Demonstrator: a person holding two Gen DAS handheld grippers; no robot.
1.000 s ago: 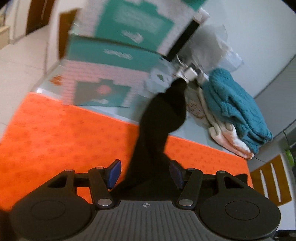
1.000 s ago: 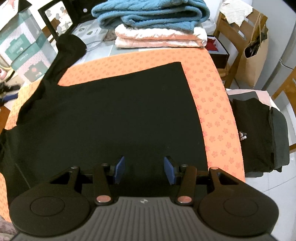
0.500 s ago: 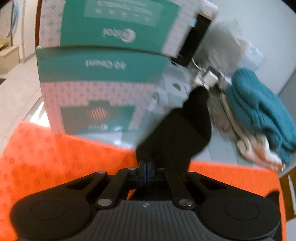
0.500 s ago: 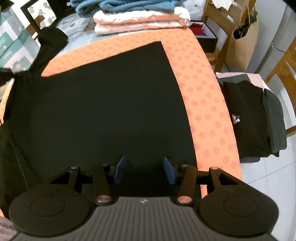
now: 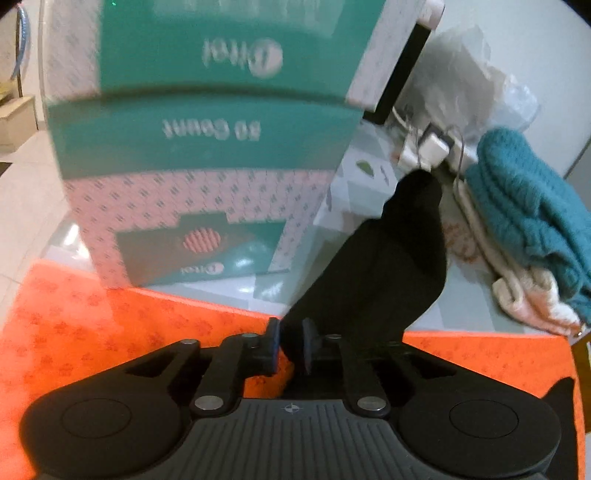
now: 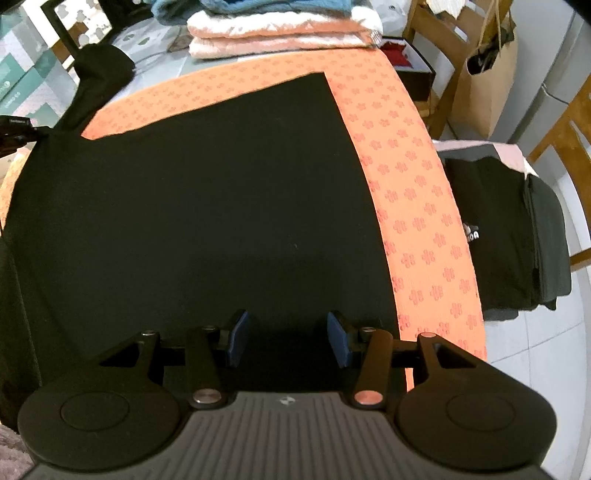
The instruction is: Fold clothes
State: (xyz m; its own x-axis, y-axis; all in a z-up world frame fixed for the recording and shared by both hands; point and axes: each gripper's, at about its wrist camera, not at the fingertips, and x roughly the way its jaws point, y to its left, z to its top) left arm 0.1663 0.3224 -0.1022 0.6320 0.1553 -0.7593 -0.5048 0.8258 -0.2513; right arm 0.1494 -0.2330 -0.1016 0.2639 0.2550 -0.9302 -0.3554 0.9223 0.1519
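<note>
A black shirt (image 6: pixel 207 206) lies spread flat on the orange flower-print mat (image 6: pixel 417 206). One long sleeve (image 5: pixel 388 266) runs off the mat toward the stacked clothes; its end also shows in the right wrist view (image 6: pixel 99 74). My left gripper (image 5: pixel 291 347) sits at the mat's (image 5: pixel 92 332) far edge, its blue pads nearly together with the sleeve's black cloth pinched between them. My right gripper (image 6: pixel 288 339) hovers open over the shirt's near part, with nothing between its fingers.
Teal and pink tissue boxes (image 5: pixel 207 147) stand close ahead of the left gripper. A teal knit (image 5: pixel 524 206) rests on folded pink and white towels (image 6: pixel 280 33). Folded black garments (image 6: pixel 495 229) lie on a seat at the right, near a paper bag (image 6: pixel 484 85).
My left gripper went from open around the sleeve to closed on it and moved forward toward the boxes. The right gripper drifted slightly over the shirt and stayed open.
</note>
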